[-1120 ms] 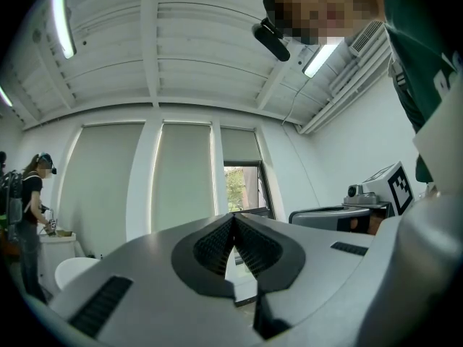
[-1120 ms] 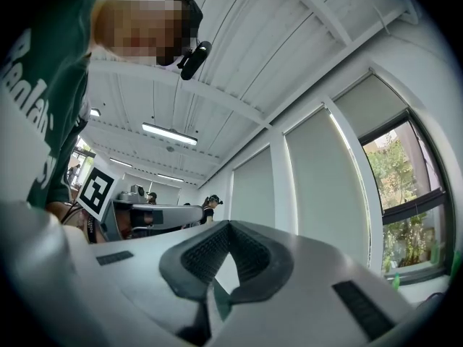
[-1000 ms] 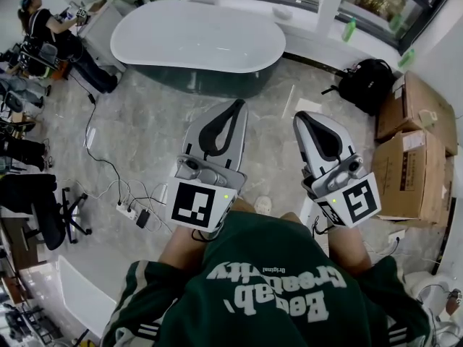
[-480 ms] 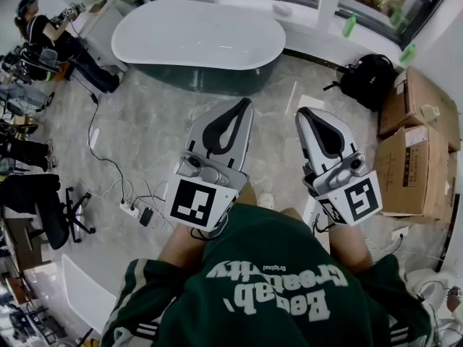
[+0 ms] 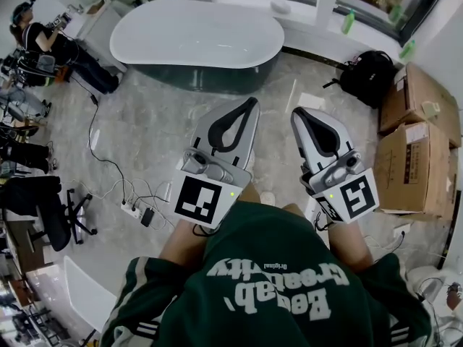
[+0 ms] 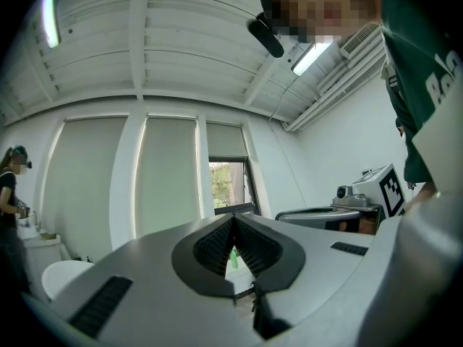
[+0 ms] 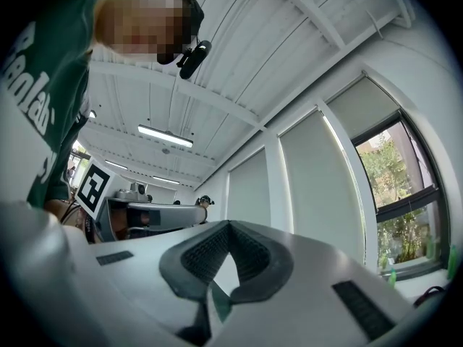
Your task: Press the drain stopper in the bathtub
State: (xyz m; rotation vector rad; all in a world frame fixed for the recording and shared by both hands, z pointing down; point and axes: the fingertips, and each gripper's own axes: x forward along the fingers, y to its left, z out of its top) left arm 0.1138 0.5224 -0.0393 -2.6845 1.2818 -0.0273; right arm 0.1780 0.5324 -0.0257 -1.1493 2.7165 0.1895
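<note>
The white oval bathtub stands at the far side of the room, a few steps off; its drain stopper cannot be made out in any view. I hold both grippers out level in front of my chest, pointing toward the tub. My left gripper is shut with nothing in it, its black pads meeting at the tip. My right gripper is shut and empty too. In the left gripper view the closed tips point at a window wall, with the tub's rim at lower left. The right gripper view shows closed tips against ceiling and blinds.
Cardboard boxes are stacked at the right, a black backpack lies near the window wall. A power strip with cables lies on the marble floor at left, by a chair. A person stands at far left.
My left gripper has shifted slightly up and to the right in the head view. The right gripper has stayed where it was, and both stay shut.
</note>
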